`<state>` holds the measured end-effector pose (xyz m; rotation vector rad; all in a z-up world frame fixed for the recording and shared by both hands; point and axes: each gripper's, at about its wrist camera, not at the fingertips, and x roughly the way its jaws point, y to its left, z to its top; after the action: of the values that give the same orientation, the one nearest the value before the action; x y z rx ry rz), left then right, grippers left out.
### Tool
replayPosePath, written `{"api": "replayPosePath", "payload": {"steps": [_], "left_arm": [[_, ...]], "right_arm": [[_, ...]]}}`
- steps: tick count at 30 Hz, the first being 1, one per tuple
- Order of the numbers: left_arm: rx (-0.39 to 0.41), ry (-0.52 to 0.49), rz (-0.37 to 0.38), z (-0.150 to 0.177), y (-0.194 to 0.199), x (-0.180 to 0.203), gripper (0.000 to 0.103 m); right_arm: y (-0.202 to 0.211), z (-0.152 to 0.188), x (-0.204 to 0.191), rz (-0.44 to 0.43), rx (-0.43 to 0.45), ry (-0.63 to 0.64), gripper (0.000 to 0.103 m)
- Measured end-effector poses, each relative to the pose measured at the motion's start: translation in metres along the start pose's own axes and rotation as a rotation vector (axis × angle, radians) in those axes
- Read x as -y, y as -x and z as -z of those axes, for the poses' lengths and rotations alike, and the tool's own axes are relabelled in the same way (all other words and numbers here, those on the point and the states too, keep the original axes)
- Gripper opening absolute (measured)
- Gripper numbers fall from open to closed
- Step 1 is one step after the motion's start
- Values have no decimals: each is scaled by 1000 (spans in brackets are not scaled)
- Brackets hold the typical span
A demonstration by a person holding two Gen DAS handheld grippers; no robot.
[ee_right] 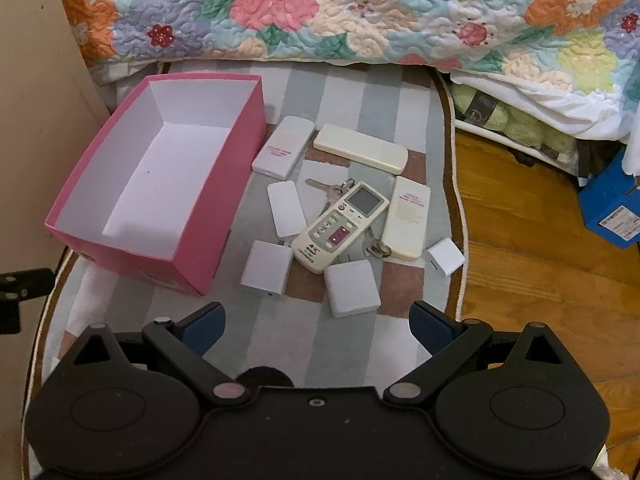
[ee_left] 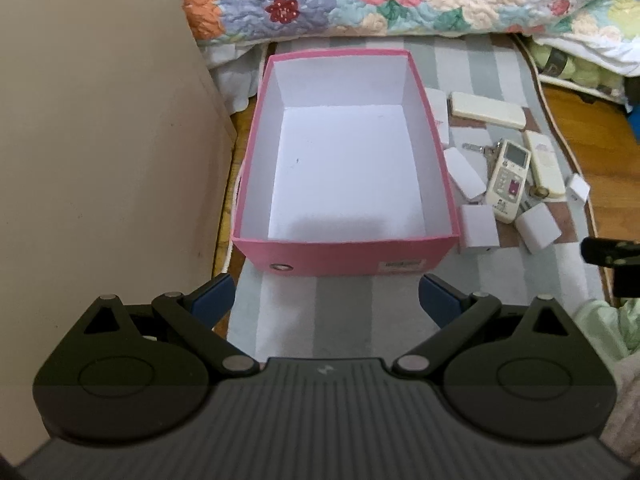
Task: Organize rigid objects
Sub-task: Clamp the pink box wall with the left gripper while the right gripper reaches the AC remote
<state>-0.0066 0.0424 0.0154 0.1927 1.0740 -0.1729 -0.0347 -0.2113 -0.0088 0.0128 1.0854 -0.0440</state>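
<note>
Right of the pink box [ee_right: 132, 184], only the right wrist view shows a blue carton [ee_right: 612, 212]; labels unreadable. Left gripper [ee_left: 326, 300] and right gripper [ee_right: 316, 328] released, empty.

Each tool [ee_left: 326, 300] [ee_right: 316, 326] is matte black, with blue finger pads [ee_right: 430, 326], silver pivot pins and round side housings.

Left hand-held gripper [ee_left: 326, 300]: jaws spread wide, nothing between them, pointing toward 12 o'clock.
Right hand-held gripper [ee_right: 316, 326]: jaws spread wide, nothing held, pointing toward 12 o'clock, level with the left.
</note>
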Motion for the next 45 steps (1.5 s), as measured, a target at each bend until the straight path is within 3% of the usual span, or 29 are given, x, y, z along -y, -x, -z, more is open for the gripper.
{"api": "replayPosePath", "payload": {"steps": [6, 11, 16, 19, 23, 25, 27, 29, 32, 37, 40, 43, 45], "left_arm": [[34, 8, -10, -8, 6, -16, 100], [45, 7, -7, -27, 12, -28, 100], [90, -42, -55, -48, 10, -30, 99], [51, -19, -59, -61, -13, -37, 98], [-16, 74, -7, -77, -59, -52, 95], [-58, 79, -23, -83, -84, -54, 92], [-92, 60, -48, -88, -106, -55, 91], [-121, 59, -67, -91, -124, -56, 82], [-145, 57, -63, -94, -144, -58, 76], [-157, 56, -83, -96, -168, -58, 64], [-144, 77, -90, -98, -178, -60, 64], [-120, 63, -119, -98, -183, -59, 64], [-117, 62, -100, -98, -185, -59, 64]], "right_arm": [[1, -5, -3, -71, 49, -17, 100], [3, -26, -7, -237, 186, 119, 100], [-10, -49, -9, -280, 299, 195, 100], [-24, -64, -8, -304, 304, 182, 100], [-53, -80, -3, -280, 238, 169, 100], [-67, -84, 0, -265, 198, 158, 100], [-82, -88, 7, -271, 152, 89, 100], [-97, -88, 18, -274, 107, 7, 99], [-122, -85, 28, -256, 43, -89, 99], [-166, -74, 54, -242, -110, -290, 94], [-188, -69, 69, -263, -177, -429, 87], [-199, -66, 71, -239, -205, -472, 82], [-203, -66, 67, -202, -198, -463, 82]]}}
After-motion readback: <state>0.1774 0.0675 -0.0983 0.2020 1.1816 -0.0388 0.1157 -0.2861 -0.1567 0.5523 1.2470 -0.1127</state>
